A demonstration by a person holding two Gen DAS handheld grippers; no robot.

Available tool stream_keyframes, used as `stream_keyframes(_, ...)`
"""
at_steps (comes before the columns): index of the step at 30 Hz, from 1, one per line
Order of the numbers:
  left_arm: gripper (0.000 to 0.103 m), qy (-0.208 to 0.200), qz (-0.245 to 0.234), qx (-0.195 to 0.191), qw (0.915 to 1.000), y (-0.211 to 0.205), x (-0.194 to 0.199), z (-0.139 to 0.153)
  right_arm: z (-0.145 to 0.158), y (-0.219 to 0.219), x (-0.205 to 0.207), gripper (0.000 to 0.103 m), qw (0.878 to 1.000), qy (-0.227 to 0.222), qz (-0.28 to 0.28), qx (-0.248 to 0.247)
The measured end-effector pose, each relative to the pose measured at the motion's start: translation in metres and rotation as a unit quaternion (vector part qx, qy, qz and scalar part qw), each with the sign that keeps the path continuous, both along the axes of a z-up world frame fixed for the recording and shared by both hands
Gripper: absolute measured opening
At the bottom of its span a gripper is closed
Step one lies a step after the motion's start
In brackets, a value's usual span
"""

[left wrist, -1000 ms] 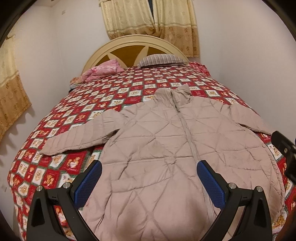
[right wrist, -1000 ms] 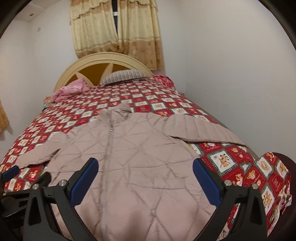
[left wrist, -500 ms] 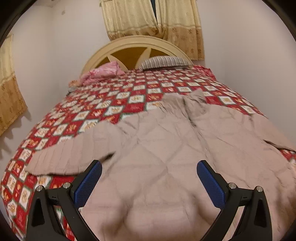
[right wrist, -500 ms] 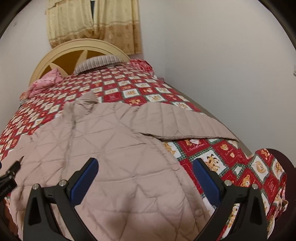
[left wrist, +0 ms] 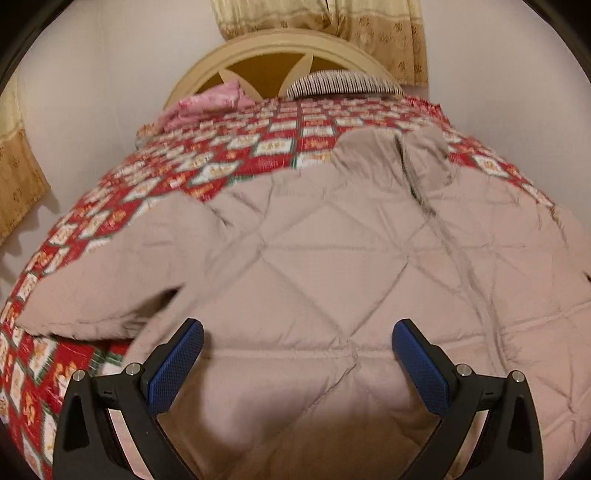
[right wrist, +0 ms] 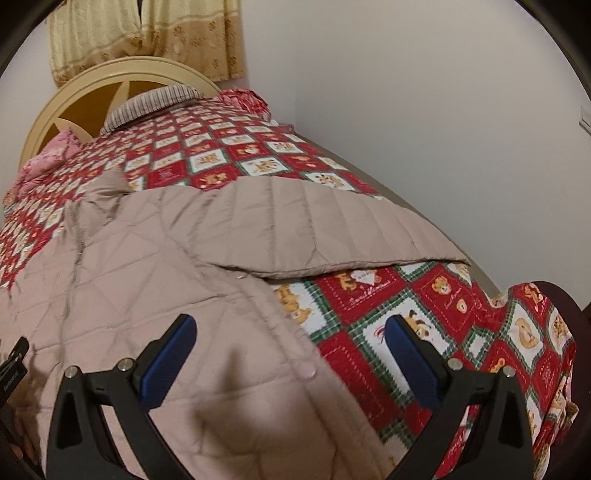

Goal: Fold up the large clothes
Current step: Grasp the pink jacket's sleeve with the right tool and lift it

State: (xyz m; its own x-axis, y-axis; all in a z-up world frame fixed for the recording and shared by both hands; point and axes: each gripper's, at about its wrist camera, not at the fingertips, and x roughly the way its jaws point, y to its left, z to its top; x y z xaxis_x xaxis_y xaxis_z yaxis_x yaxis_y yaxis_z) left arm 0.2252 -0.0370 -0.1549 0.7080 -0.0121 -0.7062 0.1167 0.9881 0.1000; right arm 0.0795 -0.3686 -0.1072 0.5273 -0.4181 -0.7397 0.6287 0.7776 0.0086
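- Left of the left gripper [left wrist: 297, 347], one sleeve [left wrist: 110, 273] of the jacket [left wrist: 332, 266] stretches flat over the red, white and green patchwork bedspread [left wrist: 207, 166], its padding sewn in narrow ribs.
- The left gripper's black arms end in blue, finely textured pads [left wrist: 177, 369]; they stand wide apart with nothing between them, low over the jacket's body.
- Ahead of that gripper the beige jacket lies front-up, puffy and stitched in big diamonds, the zip [left wrist: 443, 236] running to a standing collar [left wrist: 391, 155].
- Beyond the collar: a crumpled pink cloth [left wrist: 207, 105], a striped pillow [left wrist: 340, 82], a rounded cream headboard [left wrist: 280, 48], and yellow patterned curtains [left wrist: 332, 18].
- The right gripper [right wrist: 290, 347] is likewise spread wide and empty, its left pad over the jacket's side edge, its right pad over bare bedspread.
- Ahead of it, towards the right, the other ribbed sleeve [right wrist: 314, 225] reaches to the mattress edge by the plain white wall [right wrist: 424, 92].
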Motion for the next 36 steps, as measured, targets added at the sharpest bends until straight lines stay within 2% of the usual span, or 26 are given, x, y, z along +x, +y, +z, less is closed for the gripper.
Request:
stream_keyframes(3,0.102,0.021,0.003,-0.005,0.9998,0.001,0.006,-0.01,-0.004,-0.01,0.007,0.103,1.0,0.01,-0.005,-0.007)
stream_keyframes(9,0.102,0.026,0.003,-0.004,0.9997,-0.001,0.005,-0.013,-0.015,-0.035,0.012,0.102,0.999,0.027,-0.022,-0.026)
stream_keyframes(11,0.102,0.028,0.003,-0.004,0.9996,-0.001,0.006,-0.014,-0.02,-0.052,0.011,0.099,0.999,0.024,-0.032,-0.013)
stream_keyframes(14,0.102,0.031,0.003,-0.005,0.9995,-0.001,0.006,-0.014,-0.028,-0.09,0.0,0.085,0.997,-0.002,-0.06,0.04)
stream_keyframes(17,0.102,0.032,0.003,-0.006,0.9995,-0.001,0.008,-0.015,-0.041,-0.148,-0.021,0.084,0.984,-0.035,-0.133,0.109)
stream_keyframes(21,0.102,0.034,0.003,-0.006,0.9994,-0.001,0.009,-0.015,-0.062,-0.2,-0.032,0.082,0.962,-0.056,-0.196,0.184)
stream_keyframes(22,0.102,0.034,0.003,-0.006,0.9994,-0.001,0.009,-0.016,-0.066,-0.207,-0.033,0.079,0.957,-0.058,-0.207,0.193)
stream_keyframes(26,0.102,0.035,0.003,-0.006,0.9994,-0.001,0.009,-0.016,-0.083,-0.244,-0.042,0.078,0.93,-0.09,-0.288,0.211)
stream_keyframes(30,0.102,0.035,0.003,-0.006,0.9994,-0.001,0.01,-0.017,-0.092,-0.269,-0.036,0.077,0.919,-0.087,-0.316,0.221)
stream_keyframes(32,0.102,0.036,0.003,-0.006,0.9993,-0.001,0.01,-0.018,-0.094,-0.277,-0.035,0.067,0.918,-0.08,-0.323,0.215)
stream_keyframes(34,0.102,0.036,0.003,-0.006,0.9993,-0.001,0.01,-0.018,-0.093,-0.28,-0.03,0.036,0.922,-0.056,-0.324,0.203)
stream_keyframes(35,0.102,0.036,0.003,-0.007,0.9993,-0.001,0.01,-0.018,-0.092,-0.284,-0.033,0.029,0.924,-0.054,-0.319,0.202)
stream_keyframes(36,0.102,0.036,0.003,-0.007,0.9993,-0.001,0.01,-0.018,-0.09,-0.283,-0.037,0.017,0.926,-0.058,-0.315,0.2)
